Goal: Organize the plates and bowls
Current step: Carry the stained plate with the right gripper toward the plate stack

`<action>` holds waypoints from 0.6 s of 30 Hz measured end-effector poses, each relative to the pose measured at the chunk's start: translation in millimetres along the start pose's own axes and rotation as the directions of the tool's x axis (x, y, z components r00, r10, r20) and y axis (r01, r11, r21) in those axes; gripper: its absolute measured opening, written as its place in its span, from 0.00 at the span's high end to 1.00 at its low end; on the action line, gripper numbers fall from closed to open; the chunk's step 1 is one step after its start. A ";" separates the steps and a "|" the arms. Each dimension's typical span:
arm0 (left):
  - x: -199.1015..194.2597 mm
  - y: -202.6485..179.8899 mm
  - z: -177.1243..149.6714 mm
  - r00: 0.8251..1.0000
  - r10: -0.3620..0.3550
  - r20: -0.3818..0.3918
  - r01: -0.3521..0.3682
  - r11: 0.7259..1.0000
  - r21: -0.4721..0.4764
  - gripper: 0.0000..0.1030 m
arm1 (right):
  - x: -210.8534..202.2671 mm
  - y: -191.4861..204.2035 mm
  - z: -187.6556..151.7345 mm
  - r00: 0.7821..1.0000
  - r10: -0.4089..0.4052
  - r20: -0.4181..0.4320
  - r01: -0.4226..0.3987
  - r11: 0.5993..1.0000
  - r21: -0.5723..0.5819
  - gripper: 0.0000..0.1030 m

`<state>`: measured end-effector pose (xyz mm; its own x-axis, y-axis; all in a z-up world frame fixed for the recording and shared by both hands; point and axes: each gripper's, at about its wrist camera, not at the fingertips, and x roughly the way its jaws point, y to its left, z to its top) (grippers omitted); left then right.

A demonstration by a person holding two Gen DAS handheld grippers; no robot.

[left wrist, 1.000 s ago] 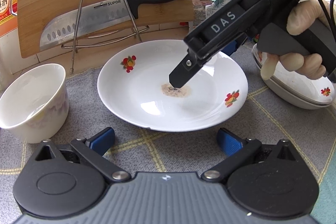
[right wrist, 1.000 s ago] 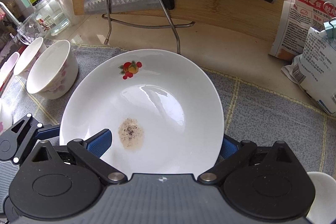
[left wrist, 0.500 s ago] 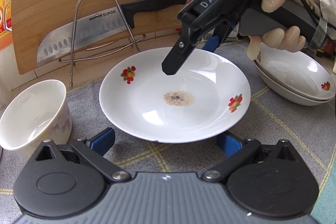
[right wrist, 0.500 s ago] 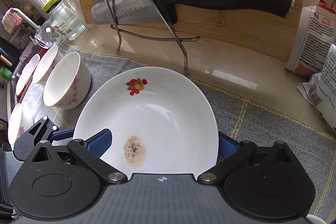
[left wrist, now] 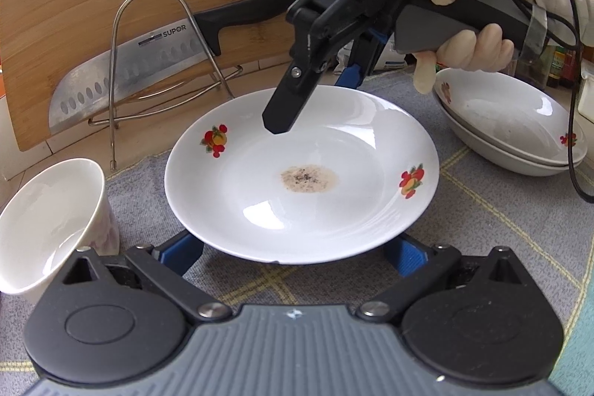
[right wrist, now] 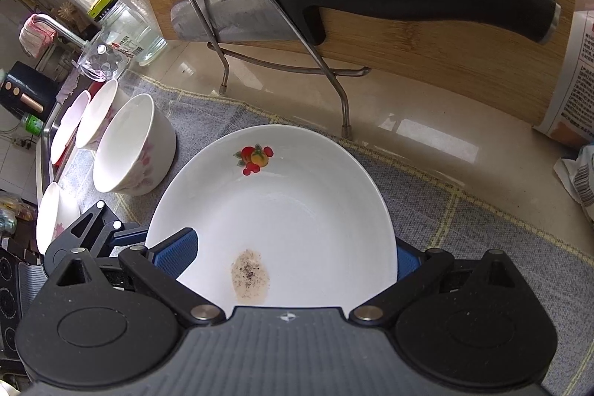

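We've got the soiled fruit-print plate lifted off the grey cloth, right gripper clamped on its far rim, one finger over the well, the other under. Left gripper sits spread wide below the near rim, holding nothing. Next, we'd judge, comes the stacked plates to the right: keep it level so the peppery residue stays put, and lower it centred. Round, so no long axis; the well faces up, slightly tilted.
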<state>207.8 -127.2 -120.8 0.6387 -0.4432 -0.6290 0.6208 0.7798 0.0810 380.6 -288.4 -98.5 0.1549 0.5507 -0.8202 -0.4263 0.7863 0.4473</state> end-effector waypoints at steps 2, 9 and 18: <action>1.0 0.7 -0.1 1.000 -0.005 -0.001 0.005 1.000 0.000 0.01 | 0.2 0.3 0.6 1.000 -0.001 -0.006 0.001 1.000 -0.008 0.00; 0.8 2.9 -0.1 1.000 -0.019 0.000 0.019 1.000 -0.001 0.01 | 2.4 0.0 3.8 1.000 0.004 -0.002 -0.004 1.000 -0.019 0.00; -0.8 1.4 0.6 1.000 -0.018 0.001 0.018 1.000 0.010 0.01 | 3.7 2.3 5.8 1.000 -0.009 -0.016 0.008 1.000 -0.030 0.00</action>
<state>208.4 -126.1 -119.7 0.6276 -0.4580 -0.6296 0.6369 0.7671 0.0768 385.4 -283.0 -98.4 0.1444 0.5393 -0.8297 -0.4513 0.7821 0.4298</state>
